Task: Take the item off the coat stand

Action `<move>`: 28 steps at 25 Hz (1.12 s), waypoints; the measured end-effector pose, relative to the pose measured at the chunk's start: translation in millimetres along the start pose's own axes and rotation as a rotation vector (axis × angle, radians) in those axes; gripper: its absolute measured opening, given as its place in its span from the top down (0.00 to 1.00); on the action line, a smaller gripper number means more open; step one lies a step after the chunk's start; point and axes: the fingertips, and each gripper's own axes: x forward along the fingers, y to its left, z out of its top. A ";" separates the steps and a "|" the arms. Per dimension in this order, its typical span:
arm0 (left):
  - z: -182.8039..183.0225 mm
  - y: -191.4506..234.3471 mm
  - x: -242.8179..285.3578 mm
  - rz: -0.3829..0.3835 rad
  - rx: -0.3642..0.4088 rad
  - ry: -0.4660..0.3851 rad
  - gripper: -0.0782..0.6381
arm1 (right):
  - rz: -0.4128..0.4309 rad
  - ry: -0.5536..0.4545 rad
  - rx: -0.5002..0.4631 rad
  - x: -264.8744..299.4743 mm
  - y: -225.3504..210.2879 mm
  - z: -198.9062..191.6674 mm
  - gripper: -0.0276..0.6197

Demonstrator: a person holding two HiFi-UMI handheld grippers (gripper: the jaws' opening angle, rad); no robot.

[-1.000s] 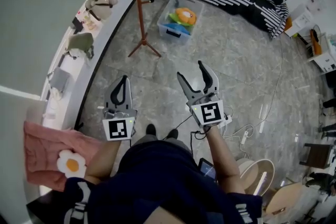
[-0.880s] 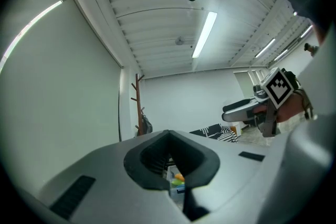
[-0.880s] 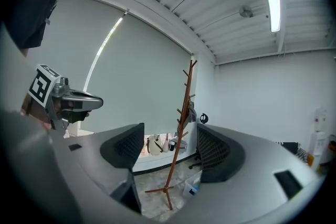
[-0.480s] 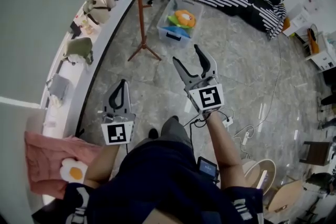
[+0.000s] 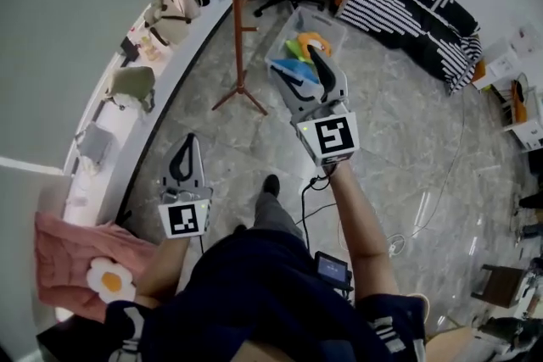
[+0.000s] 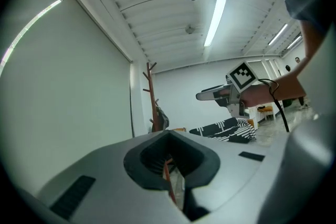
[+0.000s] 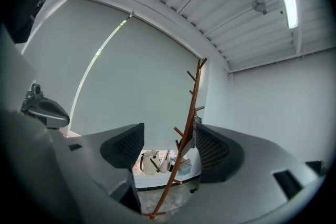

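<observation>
My right arm is stretched forward at nearly full reach, forearm straight, with the right tool (image 5: 294, 62) raised and aimed at the coat stand (image 5: 238, 13). Its jaws stand wide apart and hold nothing. In the right gripper view the stand's brown pole shows in the gap between them, well apart from both pads. My left arm is bent and kept low by my body on the stand's near side. The left tool (image 5: 188, 142) points forward, its jaws clenched together on nothing, and the left gripper view shows only a thin slit between them. The item (image 6: 160, 118) hangs against the stand's pole, a dark, limp shape below the upper pegs; I cannot tell what kind of thing it is. Neither tool touches it or the stand. To the right of the stand's feet is a clear bin (image 5: 287, 36) of bright toys, and the right tool hangs over it in the head view. To the stand's left a long bench (image 5: 165, 72) along the wall carries bags. Each tool's cube bears a black-and-white square marker (image 5: 331, 137). There is white lettering on my dark sleeves, too small to read.
</observation>
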 end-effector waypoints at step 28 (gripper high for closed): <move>20.8 18.2 282.4 0.035 -0.014 -0.004 0.86 | 0.125 -0.024 -0.035 232.8 -155.6 -36.7 0.47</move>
